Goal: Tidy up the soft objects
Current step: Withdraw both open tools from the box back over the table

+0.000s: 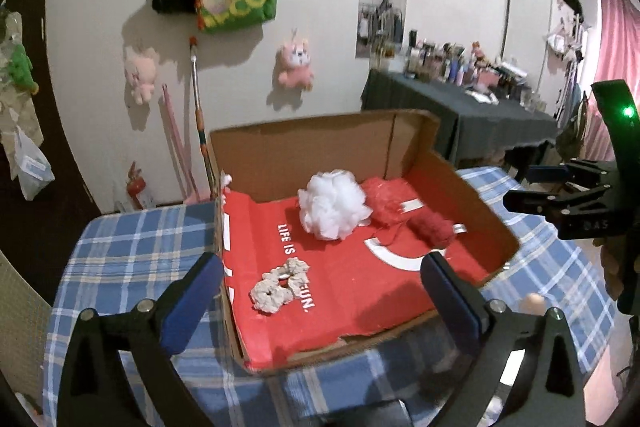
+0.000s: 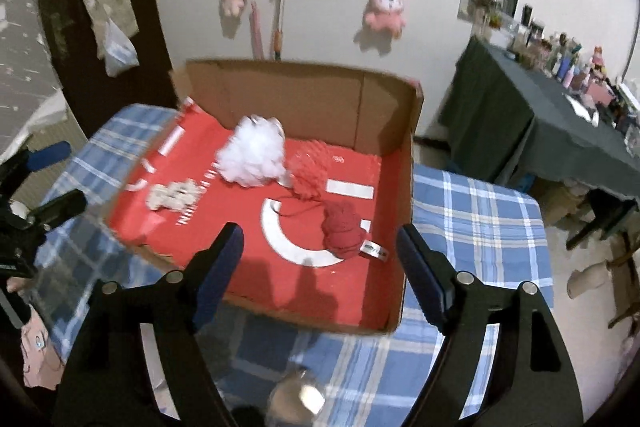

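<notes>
Cardboard box set on plaid-covered table. Inside: beige scrunchie, white fluff ball, red knit piece, red yarn ball. Left gripper held wide, nothing gripped; scrunchie found just ahead, long axis crosswise. Right gripper also spread wide, nothing held; yarn ball nearest, directly ahead.

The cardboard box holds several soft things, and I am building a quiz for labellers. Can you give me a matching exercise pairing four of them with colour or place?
Things:
1. stuffing ball
2. scrunchie
3. yarn ball
4. knitted piece

Descriptions:
A. beige, nearest the left wall of the cardboard box
B. dark red, beside a paper label
C. white and fluffy
D. red, touching the white thing

Pairs: 1-C, 2-A, 3-B, 4-D
</notes>
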`<state>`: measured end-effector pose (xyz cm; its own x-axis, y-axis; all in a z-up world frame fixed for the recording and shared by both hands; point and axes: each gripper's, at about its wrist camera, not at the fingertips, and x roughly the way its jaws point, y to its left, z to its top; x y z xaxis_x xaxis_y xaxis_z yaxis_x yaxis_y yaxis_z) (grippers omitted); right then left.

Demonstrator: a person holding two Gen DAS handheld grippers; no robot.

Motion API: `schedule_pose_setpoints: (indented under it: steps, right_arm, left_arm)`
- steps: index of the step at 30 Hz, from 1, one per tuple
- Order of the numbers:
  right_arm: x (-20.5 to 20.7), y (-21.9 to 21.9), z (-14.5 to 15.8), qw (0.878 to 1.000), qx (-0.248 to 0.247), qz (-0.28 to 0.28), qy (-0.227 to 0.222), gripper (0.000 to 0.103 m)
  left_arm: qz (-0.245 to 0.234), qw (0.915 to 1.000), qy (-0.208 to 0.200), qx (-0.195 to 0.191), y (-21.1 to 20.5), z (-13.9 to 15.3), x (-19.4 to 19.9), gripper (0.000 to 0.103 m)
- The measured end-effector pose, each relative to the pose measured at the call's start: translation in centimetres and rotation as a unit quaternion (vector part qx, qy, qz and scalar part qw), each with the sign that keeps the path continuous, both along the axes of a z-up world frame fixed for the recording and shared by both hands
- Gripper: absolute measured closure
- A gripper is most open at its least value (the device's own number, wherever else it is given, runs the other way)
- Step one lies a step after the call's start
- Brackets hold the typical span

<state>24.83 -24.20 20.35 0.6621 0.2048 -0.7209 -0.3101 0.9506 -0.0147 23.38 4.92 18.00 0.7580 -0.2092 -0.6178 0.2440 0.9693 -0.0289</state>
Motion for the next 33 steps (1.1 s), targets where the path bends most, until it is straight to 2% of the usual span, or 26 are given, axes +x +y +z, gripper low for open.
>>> schedule_pose_setpoints:
  steps: [6, 8, 10, 16, 18, 25, 29, 33]
  right_arm:
    - [-7.0, 0.1, 2.7, 0.997, 0.009, 0.017, -0.073, 0.021]
    - [-9.7, 0.1, 3.3, 0.995, 0.022, 0.022, -0.096, 0.014]
    - [-11.9, 0.0, 3.6, 0.992, 0.027, 0.025, -0.121, 0.012]
    - [-18.7, 0.2, 2.5, 0.979, 0.022, 0.012, -0.201, 0.012]
    - [-20.4, 0.3, 1.9, 0.975, 0.018, 0.003, -0.222, 0.012]
    - [-23.7, -0.5, -0.7, 0.969, 0.049, -0.023, -0.242, 0.012]
    - [-24.7, -1.0, -2.7, 0.969, 0.065, -0.039, -0.233, 0.011]
    - [-24.7, -1.1, -5.2, 0.972, 0.071, -0.052, -0.218, 0.011]
  left_arm:
    - [-0.01, 0.9985, -0.054, -0.009, -0.9, 2.3, -5.6, 0.0]
    - [-0.008, 0.9973, -0.071, -0.014, -1.2, 2.8, -7.6, 0.0]
    - [-0.005, 0.9963, -0.082, -0.026, -1.4, 3.1, -9.4, 0.0]
    - [0.0, 0.9909, -0.128, -0.042, -2.3, 3.2, -14.9, 0.0]
    - [0.008, 0.9886, -0.146, -0.036, -2.7, 3.0, -16.7, 0.0]
    - [0.043, 0.9796, -0.193, -0.033, -3.5, 1.5, -21.9, 0.0]
    - [0.059, 0.979, -0.188, -0.05, -3.3, -0.3, -23.3, 0.0]
    - [0.071, 0.9798, -0.182, -0.044, -3.4, -2.4, -23.7, 0.0]
